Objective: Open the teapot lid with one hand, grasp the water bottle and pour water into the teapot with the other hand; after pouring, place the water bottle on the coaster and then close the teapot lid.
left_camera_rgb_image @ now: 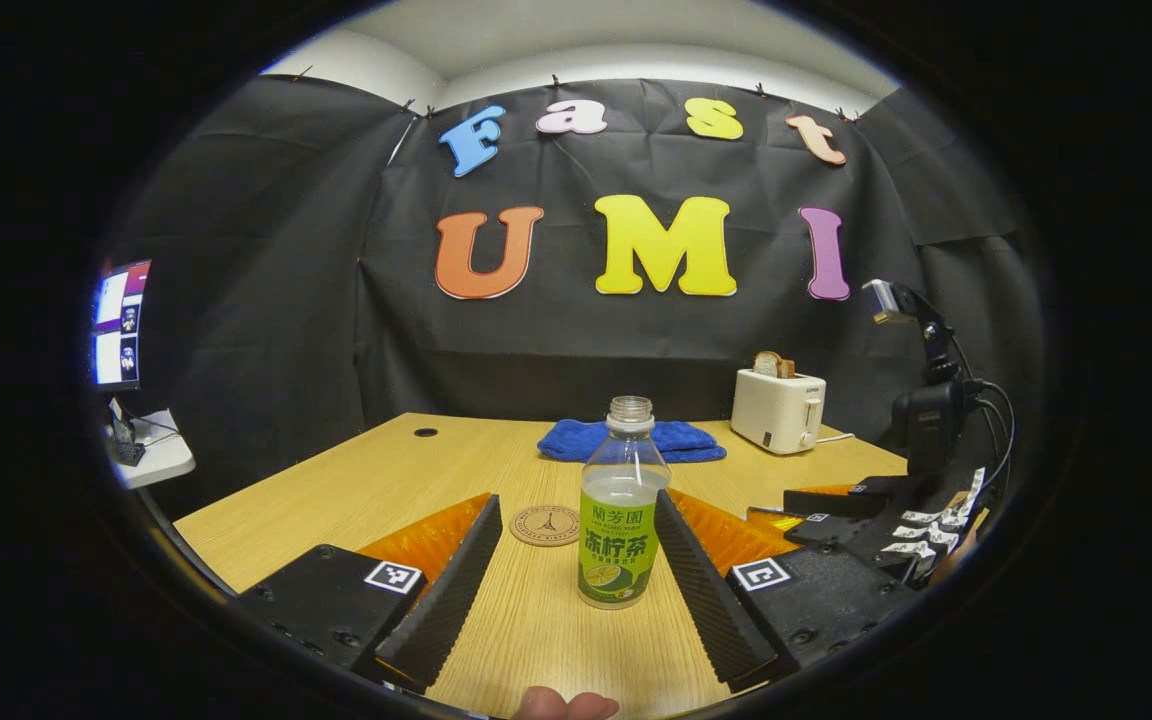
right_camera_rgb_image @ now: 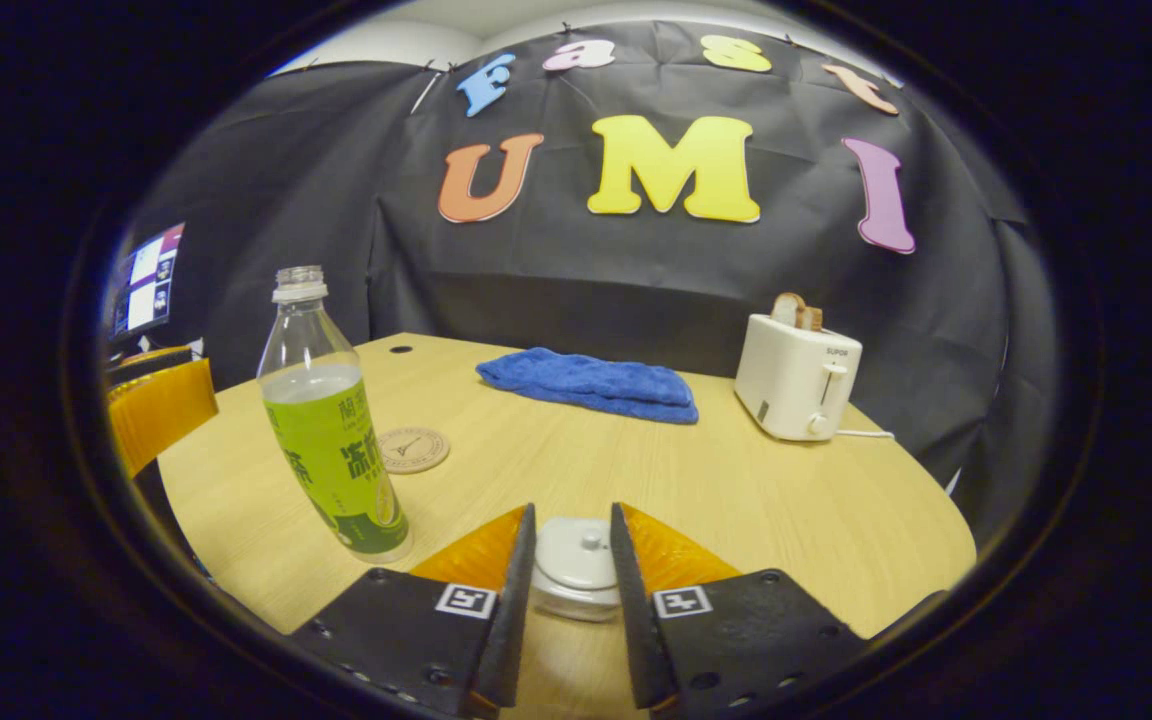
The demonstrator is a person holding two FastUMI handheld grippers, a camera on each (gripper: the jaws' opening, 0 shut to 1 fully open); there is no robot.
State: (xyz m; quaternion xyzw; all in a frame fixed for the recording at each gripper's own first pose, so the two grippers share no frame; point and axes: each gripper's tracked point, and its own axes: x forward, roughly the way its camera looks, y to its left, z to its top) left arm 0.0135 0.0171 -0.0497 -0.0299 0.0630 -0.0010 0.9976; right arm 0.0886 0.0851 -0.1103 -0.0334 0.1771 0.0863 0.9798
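A clear water bottle [left_camera_rgb_image: 619, 510] with a green label and no cap stands upright on the wooden table [left_camera_rgb_image: 356, 480]. It sits between the fingers of my left gripper [left_camera_rgb_image: 576, 498], which is open, and nearer the right finger. A round cork coaster [left_camera_rgb_image: 545, 524] lies just behind and left of the bottle. In the right gripper view, my right gripper [right_camera_rgb_image: 572, 512] is narrowed onto the white teapot lid [right_camera_rgb_image: 576, 552], both fingers against its sides. The lid rests on the glass teapot [right_camera_rgb_image: 576, 603]. The bottle [right_camera_rgb_image: 331, 430] and the coaster [right_camera_rgb_image: 413, 449] are to its left.
A folded blue towel [right_camera_rgb_image: 591, 383] lies at the back of the table, and a white toaster [right_camera_rgb_image: 798, 375] with bread in it stands at the back right. The right gripper [left_camera_rgb_image: 866, 525] shows to the right of the left one. A monitor [left_camera_rgb_image: 122, 325] stands far left.
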